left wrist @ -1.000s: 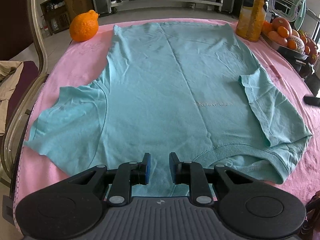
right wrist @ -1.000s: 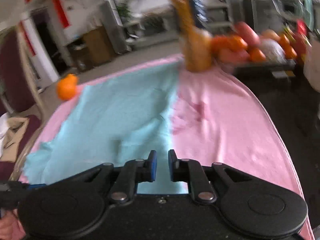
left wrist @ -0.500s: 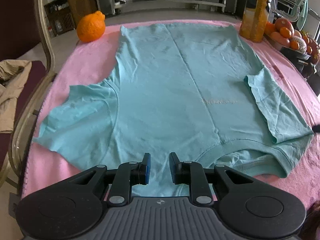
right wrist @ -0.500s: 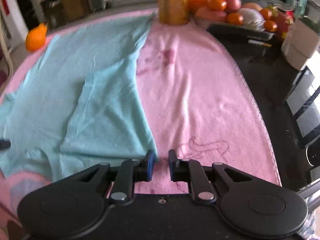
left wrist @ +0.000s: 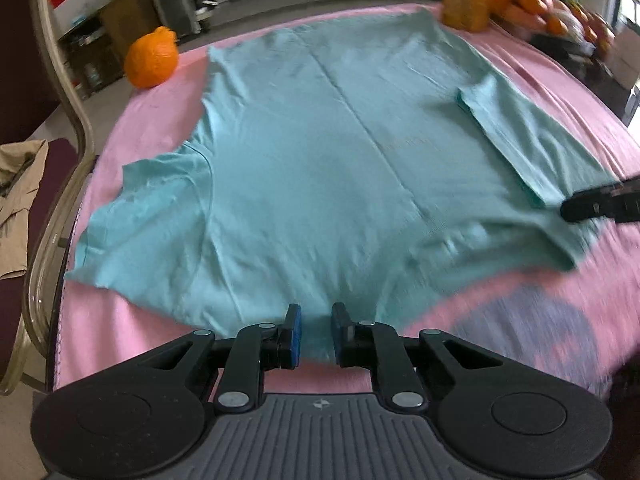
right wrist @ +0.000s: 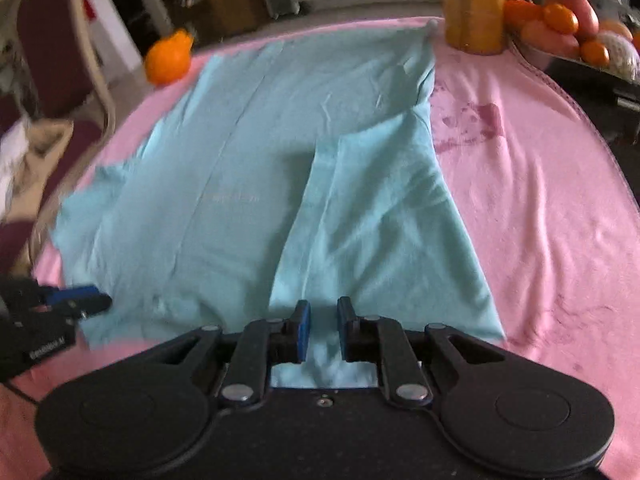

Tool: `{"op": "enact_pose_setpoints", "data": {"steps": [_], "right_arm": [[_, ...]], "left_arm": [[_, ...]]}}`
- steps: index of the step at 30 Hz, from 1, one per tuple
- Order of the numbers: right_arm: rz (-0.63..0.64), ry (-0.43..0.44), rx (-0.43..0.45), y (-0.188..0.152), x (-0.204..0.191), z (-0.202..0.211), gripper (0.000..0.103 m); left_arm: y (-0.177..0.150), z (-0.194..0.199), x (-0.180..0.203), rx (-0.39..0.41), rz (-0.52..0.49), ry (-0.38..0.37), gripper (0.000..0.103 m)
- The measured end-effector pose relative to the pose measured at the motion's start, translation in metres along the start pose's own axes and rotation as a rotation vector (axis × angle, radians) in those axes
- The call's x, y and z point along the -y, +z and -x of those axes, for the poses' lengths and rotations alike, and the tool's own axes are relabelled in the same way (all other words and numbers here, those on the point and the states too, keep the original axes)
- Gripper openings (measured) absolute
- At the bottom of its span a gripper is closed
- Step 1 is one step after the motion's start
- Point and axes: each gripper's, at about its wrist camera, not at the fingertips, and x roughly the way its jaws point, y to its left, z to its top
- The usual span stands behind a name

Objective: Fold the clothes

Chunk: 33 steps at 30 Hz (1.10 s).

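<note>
1. A pink, fuzzy towel-like cloth (left wrist: 560, 92) is covering the surface; only the right wrist view is showing its dark reddish stain (right wrist: 476, 124).
2. A teal T-shirt (left wrist: 320, 152) is lying flat and soft on it, one sleeve spreading left, the other folded inward.
3. The left gripper (left wrist: 316, 334) is hanging over the shirt's near edge, its jaws closing with a narrow gap and cloth beneath; I cannot tell whether cloth is pinched.
4. The right gripper (right wrist: 323, 330) is sitting over the folded sleeve, jaws narrowly apart.
5. A round, knobbed orange fruit (left wrist: 151, 59) is resting beyond the shirt.
</note>
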Motion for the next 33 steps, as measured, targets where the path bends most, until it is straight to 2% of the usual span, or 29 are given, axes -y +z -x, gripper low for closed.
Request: {"op": "enact_pose_setpoints", "data": {"steps": [2, 3, 5, 7, 10, 12, 13, 15, 17, 22, 26, 30, 32, 33], "right_arm": [[-0.029, 0.006, -0.016, -0.008, 0.002, 0.009, 0.015], [-0.058, 0.028, -0.003, -0.007, 0.006, 0.015, 0.015], [-0.106, 0.088, 0.059, 0.005, 0.007, 0.036, 0.016], [-0.121, 0.136, 0.13, 0.021, 0.002, 0.062, 0.028], [-0.101, 0.2, 0.216, 0.048, -0.006, 0.095, 0.036], [-0.093, 0.223, 0.236, 0.063, -0.007, 0.097, 0.043], [-0.092, 0.233, 0.243, 0.071, -0.007, 0.096, 0.046], [-0.112, 0.25, 0.247, 0.08, -0.003, 0.083, 0.047], [-0.175, 0.304, 0.22, 0.081, 0.007, 0.06, 0.047], [-0.363, 0.394, 0.138, 0.064, 0.028, 0.019, 0.047], [-0.37, 0.412, 0.118, 0.064, 0.028, 0.015, 0.047], [-0.359, 0.41, 0.118, 0.064, 0.027, 0.014, 0.048], [-0.359, 0.401, 0.112, 0.063, 0.028, 0.012, 0.048], [-0.36, 0.396, 0.11, 0.063, 0.029, 0.012, 0.048]], "left_arm": [[-0.001, 0.011, -0.017, 0.002, 0.075, -0.033, 0.015], [0.0, 0.018, -0.029, 0.009, 0.129, -0.054, 0.019], [0.006, 0.031, -0.063, 0.037, 0.252, -0.072, 0.02], [0.013, 0.039, -0.097, 0.063, 0.362, -0.058, 0.02], [0.019, 0.037, -0.147, 0.066, 0.516, -0.026, 0.02], [0.022, 0.024, -0.174, 0.041, 0.615, -0.021, 0.021], [0.022, 0.017, -0.186, 0.032, 0.668, -0.024, 0.024], [0.017, 0.002, -0.206, 0.022, 0.778, -0.039, 0.03], [0.011, -0.011, -0.219, 0.006, 0.876, -0.041, 0.031], [0.008, -0.032, -0.23, -0.023, 0.962, 0.008, 0.033], [0.011, -0.045, -0.235, -0.012, 1.022, 0.028, 0.031], [0.011, -0.05, -0.235, 0.011, 1.069, 0.054, 0.014], [0.013, -0.047, -0.232, 0.03, 1.059, 0.078, 0.011], [0.014, -0.044, -0.23, 0.044, 1.048, 0.088, 0.001]]}}
